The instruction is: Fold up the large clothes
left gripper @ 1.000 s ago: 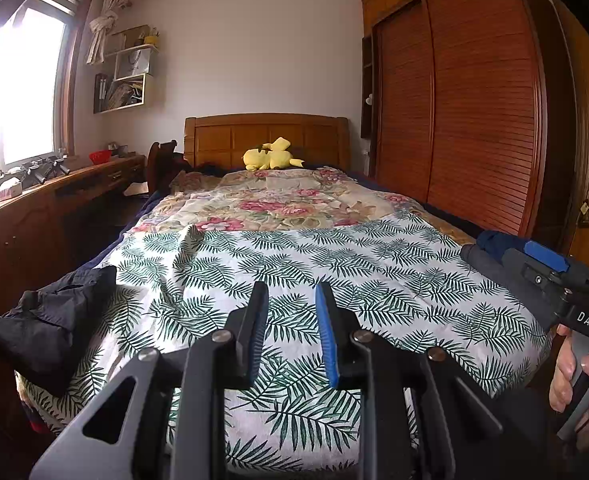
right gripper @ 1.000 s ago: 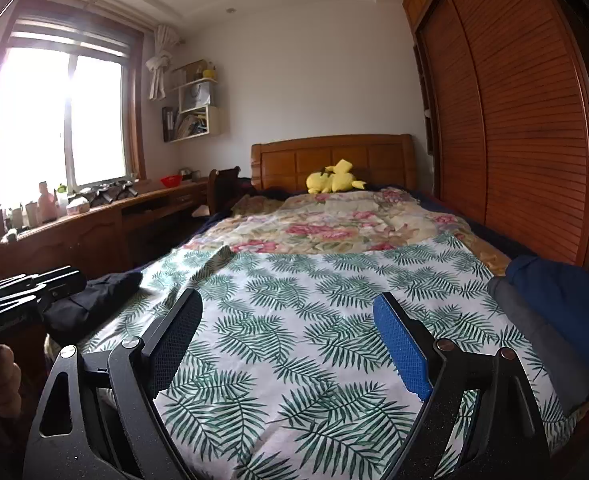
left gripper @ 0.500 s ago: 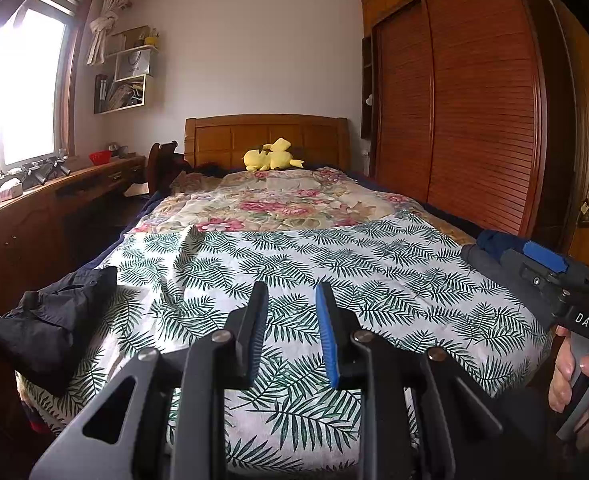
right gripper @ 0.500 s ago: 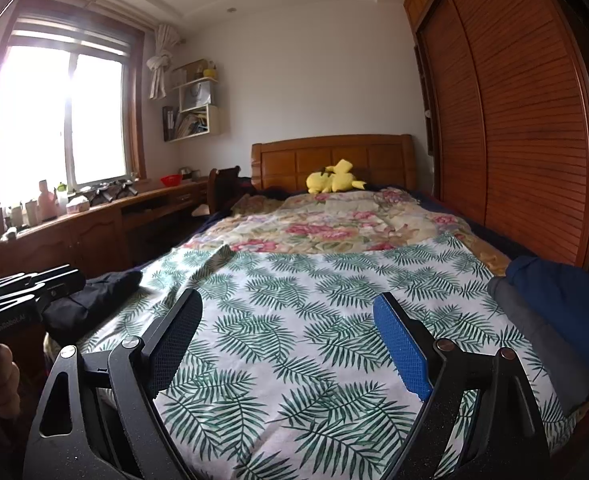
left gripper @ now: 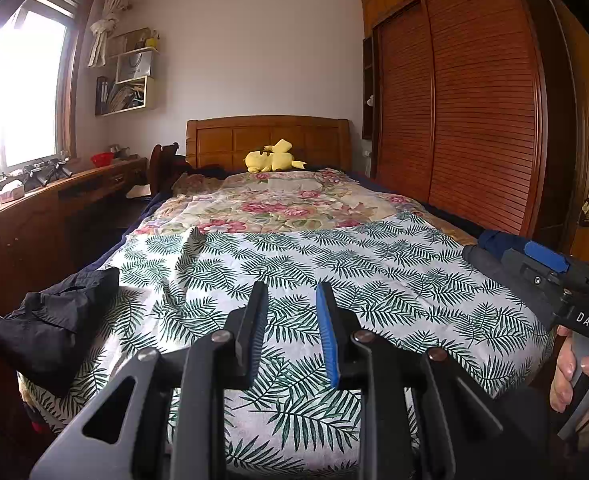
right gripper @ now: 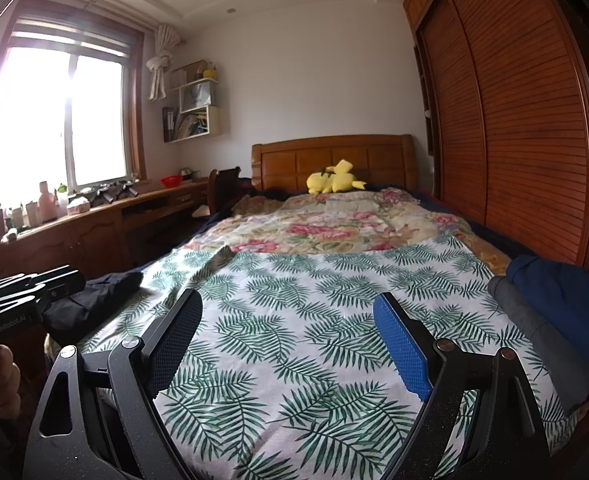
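A crumpled black garment (left gripper: 54,320) lies on the bed's left front corner; it also shows in the right wrist view (right gripper: 90,300). Folded grey (right gripper: 534,344) and blue clothes (right gripper: 566,304) are stacked at the bed's right edge, also seen in the left wrist view (left gripper: 490,248). My left gripper (left gripper: 292,292) hovers over the front of the palm-leaf sheet (left gripper: 334,280), jaws a narrow gap apart and empty. My right gripper (right gripper: 288,304) is wide open and empty above the same sheet (right gripper: 314,320); its body shows at right in the left wrist view (left gripper: 550,280).
A floral quilt (left gripper: 286,204) covers the far half of the bed, with a yellow plush toy (left gripper: 272,158) by the headboard. A long wooden desk (left gripper: 54,208) runs along the left under the window. A slatted wardrobe (left gripper: 454,120) stands on the right.
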Demonstrator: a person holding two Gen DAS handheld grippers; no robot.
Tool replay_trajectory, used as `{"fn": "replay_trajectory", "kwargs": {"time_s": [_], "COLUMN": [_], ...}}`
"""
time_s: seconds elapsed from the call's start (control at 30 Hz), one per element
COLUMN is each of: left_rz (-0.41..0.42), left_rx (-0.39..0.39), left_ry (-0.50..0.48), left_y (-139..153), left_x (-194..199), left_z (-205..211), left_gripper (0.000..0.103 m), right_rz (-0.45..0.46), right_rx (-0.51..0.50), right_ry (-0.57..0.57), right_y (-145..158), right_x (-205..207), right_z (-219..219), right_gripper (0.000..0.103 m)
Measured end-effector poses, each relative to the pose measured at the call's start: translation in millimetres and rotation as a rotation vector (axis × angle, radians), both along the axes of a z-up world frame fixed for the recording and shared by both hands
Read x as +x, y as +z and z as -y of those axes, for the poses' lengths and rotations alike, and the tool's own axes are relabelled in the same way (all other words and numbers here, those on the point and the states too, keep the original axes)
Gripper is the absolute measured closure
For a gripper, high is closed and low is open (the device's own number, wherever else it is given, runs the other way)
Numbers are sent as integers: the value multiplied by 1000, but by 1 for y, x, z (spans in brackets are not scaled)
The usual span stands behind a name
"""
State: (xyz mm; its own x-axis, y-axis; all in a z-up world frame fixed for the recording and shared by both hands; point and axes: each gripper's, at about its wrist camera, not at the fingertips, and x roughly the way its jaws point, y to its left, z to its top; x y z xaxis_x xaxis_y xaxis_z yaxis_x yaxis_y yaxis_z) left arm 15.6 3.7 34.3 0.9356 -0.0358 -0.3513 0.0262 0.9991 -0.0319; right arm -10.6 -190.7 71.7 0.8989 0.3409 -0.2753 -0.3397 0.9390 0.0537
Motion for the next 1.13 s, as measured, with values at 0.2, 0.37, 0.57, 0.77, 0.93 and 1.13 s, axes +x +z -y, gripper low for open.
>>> {"fn": "replay_trajectory", "kwargs": {"time_s": [0.2, 0.37, 0.57, 0.77, 0.93, 1.13], "left_rz": [1, 1, 1, 1, 1, 1], "left_rx": [1, 2, 1, 1, 1, 0], "left_ry": [0, 1, 0, 0, 1, -1], "left_y": [0, 0, 0, 0, 0, -1], "left_x": [0, -1, -1, -1, -1, -1], "left_z": [0, 0, 0, 0, -1, -1], "left_gripper": [79, 79, 79, 79, 79, 79], "right_rz": [-1, -1, -1, -2, -1, -1], "right_rx": [1, 0, -1, -1, 0, -1], "right_ry": [2, 2, 0, 0, 0, -1], "right_y": [0, -2, -2, -3, -2, -3], "right_x": [0, 0, 0, 0, 0, -1], "right_z": [0, -1, -1, -1, 0, -1], "right_gripper": [14, 14, 14, 14, 14, 14]}}
